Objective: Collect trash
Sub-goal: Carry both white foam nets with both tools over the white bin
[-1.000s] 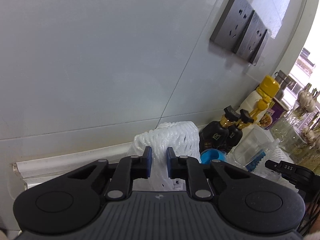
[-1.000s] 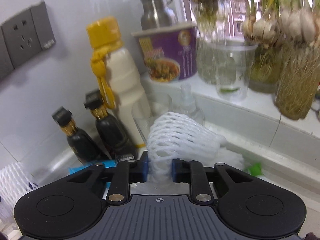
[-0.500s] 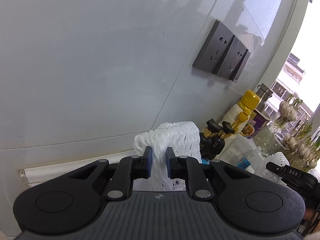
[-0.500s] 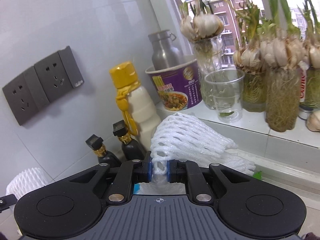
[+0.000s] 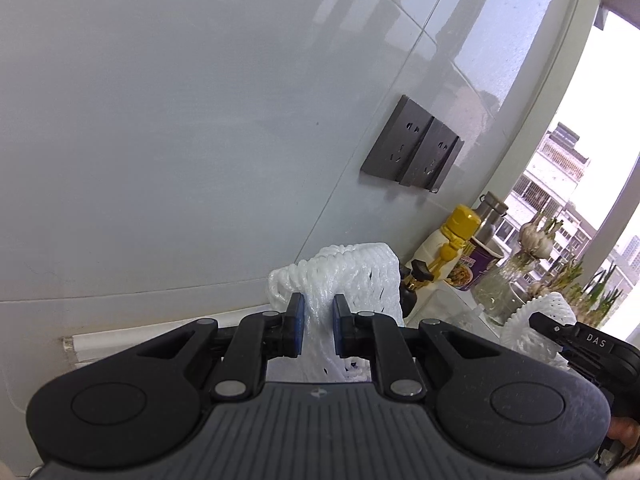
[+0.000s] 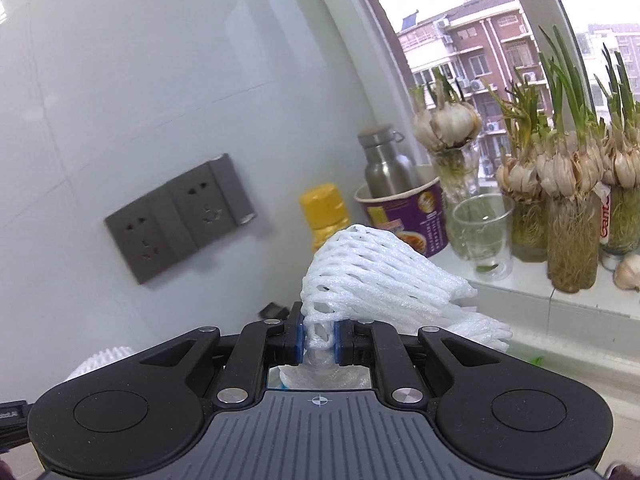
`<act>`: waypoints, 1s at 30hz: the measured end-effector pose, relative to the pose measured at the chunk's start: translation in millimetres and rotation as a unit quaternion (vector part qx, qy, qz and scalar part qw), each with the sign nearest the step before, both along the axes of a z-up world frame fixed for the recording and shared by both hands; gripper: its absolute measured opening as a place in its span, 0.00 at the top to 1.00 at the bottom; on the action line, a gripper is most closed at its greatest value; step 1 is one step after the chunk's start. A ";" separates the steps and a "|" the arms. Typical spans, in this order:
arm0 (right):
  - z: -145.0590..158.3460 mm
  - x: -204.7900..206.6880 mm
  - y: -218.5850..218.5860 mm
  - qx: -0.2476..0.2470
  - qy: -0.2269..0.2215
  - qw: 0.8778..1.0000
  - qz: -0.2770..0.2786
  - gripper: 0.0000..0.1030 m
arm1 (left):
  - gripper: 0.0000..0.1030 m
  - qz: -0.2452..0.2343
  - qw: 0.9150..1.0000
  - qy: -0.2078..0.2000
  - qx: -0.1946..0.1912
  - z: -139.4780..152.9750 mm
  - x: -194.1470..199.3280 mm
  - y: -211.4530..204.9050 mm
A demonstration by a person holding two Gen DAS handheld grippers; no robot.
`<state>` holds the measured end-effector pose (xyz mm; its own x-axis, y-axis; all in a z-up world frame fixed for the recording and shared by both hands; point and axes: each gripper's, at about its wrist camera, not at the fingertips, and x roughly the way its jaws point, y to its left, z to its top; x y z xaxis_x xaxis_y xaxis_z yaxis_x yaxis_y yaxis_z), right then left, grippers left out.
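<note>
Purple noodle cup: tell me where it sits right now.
In the right wrist view, the purple noodle cup stands on the windowsill, right of the yellow-capped bottle, in front of the steel flask.

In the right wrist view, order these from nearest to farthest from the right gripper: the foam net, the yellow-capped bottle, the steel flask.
1. Foam net: pinched in the right gripper.
2. Yellow-capped bottle: behind the net, by the wall.
3. Steel flask: farther back, on the windowsill.

Daylight pours through my large glass window (image 6: 500, 40), overexposed white in the left view. The glossy pale grey tiled wall (image 5: 200, 120) carries soft reflections. Fisheye bends straight edges; corners go black. The dark grey double wall socket (image 6: 180, 220) looks slightly smeared.
</note>
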<state>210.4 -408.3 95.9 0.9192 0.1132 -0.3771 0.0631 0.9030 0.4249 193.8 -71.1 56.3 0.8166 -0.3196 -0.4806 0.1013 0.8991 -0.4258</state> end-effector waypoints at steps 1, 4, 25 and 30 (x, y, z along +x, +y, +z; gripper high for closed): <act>0.8 -4.5 5.8 -0.002 0.003 1.000 0.007 0.89 | 0.88 -0.001 1.000 0.002 0.000 -0.3 -4.1 3.2; -1.1 -19.4 27.6 -0.009 0.016 0.999 0.029 0.88 | 0.88 -0.003 1.000 0.012 -0.001 -3.3 -16.2 12.4; -50.6 -104.9 125.1 0.018 0.144 0.983 0.111 0.86 | 0.88 0.044 0.993 0.100 -0.044 -50.3 -98.4 92.1; -63.7 -119.0 142.2 0.036 0.166 0.979 0.114 0.86 | 0.88 0.052 0.990 0.123 -0.039 -61.7 -116.3 109.0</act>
